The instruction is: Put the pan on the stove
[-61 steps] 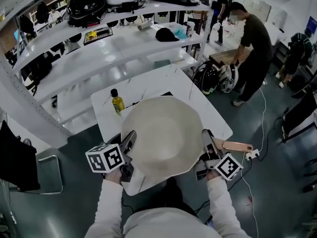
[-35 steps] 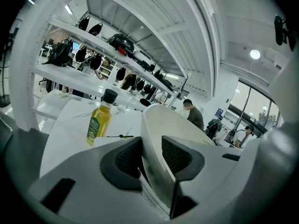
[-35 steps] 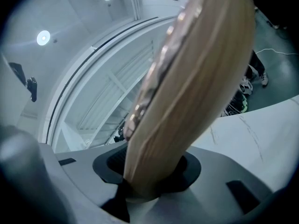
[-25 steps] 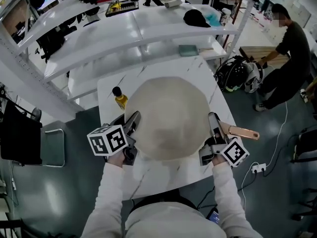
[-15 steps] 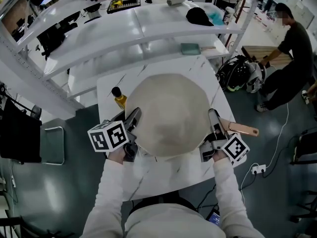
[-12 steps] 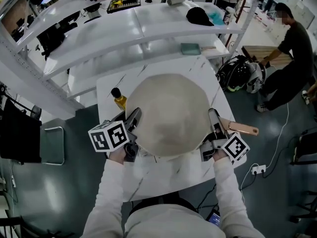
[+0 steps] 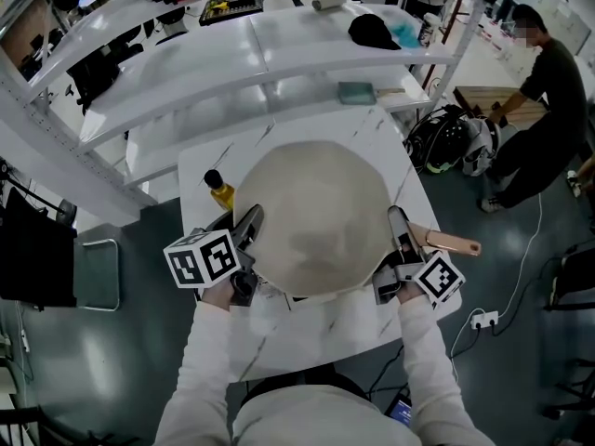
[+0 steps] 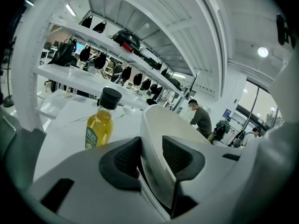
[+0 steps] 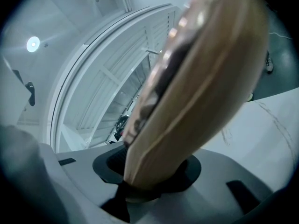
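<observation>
Oil bottle (image 7: 220, 190) stands just beside the left gripper (image 7: 245, 230). Its jaws are opening, with the rim of the pan (image 7: 311, 216) between the pads. The pan covers the middle of the table (image 7: 307, 328); no stove is visible under it. Right gripper (image 7: 398, 235) is clamped on the wooden handle (image 7: 451, 243). Recommended: confirm the pan sits level before freeing the handle, and draw the left gripper back clear of the bottle.
</observation>
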